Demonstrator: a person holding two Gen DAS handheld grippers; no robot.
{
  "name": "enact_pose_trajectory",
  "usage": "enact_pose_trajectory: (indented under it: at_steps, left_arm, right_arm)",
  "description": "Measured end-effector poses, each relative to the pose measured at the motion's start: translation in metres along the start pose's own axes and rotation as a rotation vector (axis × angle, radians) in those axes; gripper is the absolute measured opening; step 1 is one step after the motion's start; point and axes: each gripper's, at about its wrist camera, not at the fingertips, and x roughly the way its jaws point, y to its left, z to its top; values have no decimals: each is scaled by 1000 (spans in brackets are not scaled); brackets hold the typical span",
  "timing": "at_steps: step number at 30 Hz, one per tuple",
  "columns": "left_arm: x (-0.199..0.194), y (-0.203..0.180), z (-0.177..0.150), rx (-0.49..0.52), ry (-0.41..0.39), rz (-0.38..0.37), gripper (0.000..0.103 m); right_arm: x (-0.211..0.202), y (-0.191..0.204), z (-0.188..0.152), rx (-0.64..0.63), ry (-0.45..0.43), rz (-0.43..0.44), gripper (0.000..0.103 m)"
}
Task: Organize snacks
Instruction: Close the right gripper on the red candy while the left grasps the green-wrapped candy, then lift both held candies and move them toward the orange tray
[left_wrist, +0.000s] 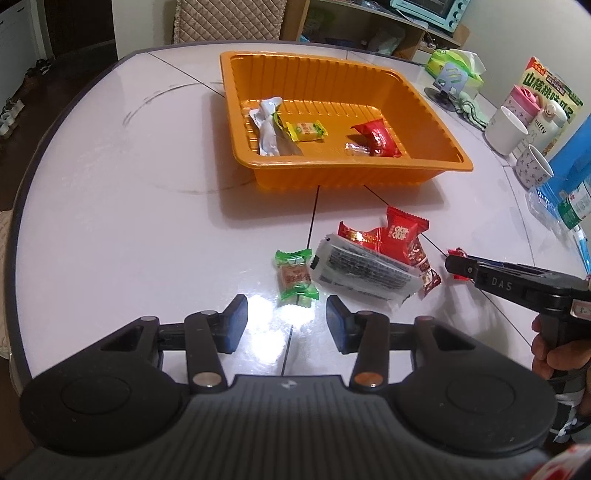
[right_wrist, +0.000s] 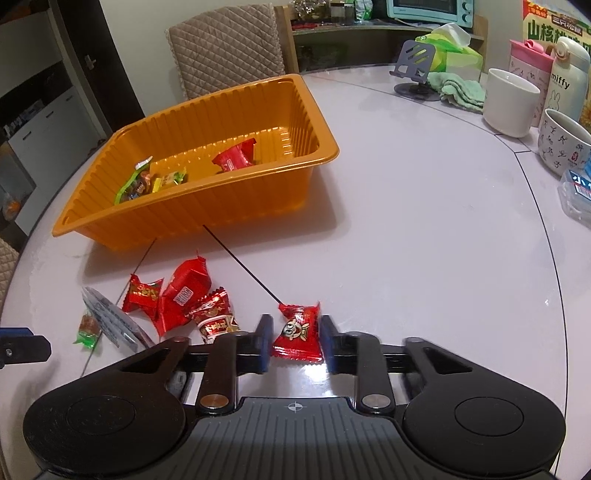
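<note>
While the right gripper (right_wrist: 294, 338) sits low on the tabletop (right_wrist: 424, 258) with its jaws spread either side of a red candy (right_wrist: 297, 334), nothing is pinched yet; small gaps show on both sides of the wrapper. Candy lies flat, near the tabletop's front, well apart from the orange tray (right_wrist: 192, 206). Step in hand looks like grabbing this piece for the tray.

To do it well: keep the jaws level with the surface, centre the wrapper's fat middle between the blue pads (right_wrist: 264, 341), not the crimped ends, close gently so the candy doesn't squirt forward, then lift clear of the tray wall before carrying over.

Left gripper (left_wrist: 286, 323) hovers with jaws spread and empty, a green candy (left_wrist: 294, 277) just ahead of them; it lies beside the grey printed packet (left_wrist: 360, 269) and the red snack pile (left_wrist: 391, 236). Tray already holds a yellow candy (left_wrist: 306, 131), a red packet (left_wrist: 378, 138) and a silver wrapper (left_wrist: 267, 125). Keep the two grippers from crossing over the pile
</note>
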Motion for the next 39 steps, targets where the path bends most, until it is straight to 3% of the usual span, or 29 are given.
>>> enact_pose_trajectory:
  at_steps: [4, 22, 27, 30, 39]
  left_arm:
    - [7, -2, 3, 4, 5, -5, 42]
    - [48, -7, 21, 30, 38, 39, 41]
    - [53, -9, 20, 58, 42, 51, 34]
    - [53, -8, 19, 61, 40, 35, 19]
    - [48, -2, 17, 55, 33, 53, 18]
  right_arm:
    - [-3, -2, -1, -6, -9, 0, 22]
    - [-27, -27, 6, 87, -30, 2, 22]
    - [-26, -29, 5, 92, -25, 6, 22]
    - [-26, -28, 6, 89, -23, 11, 22]
    - [-31, -24, 9, 77, -35, 36, 22]
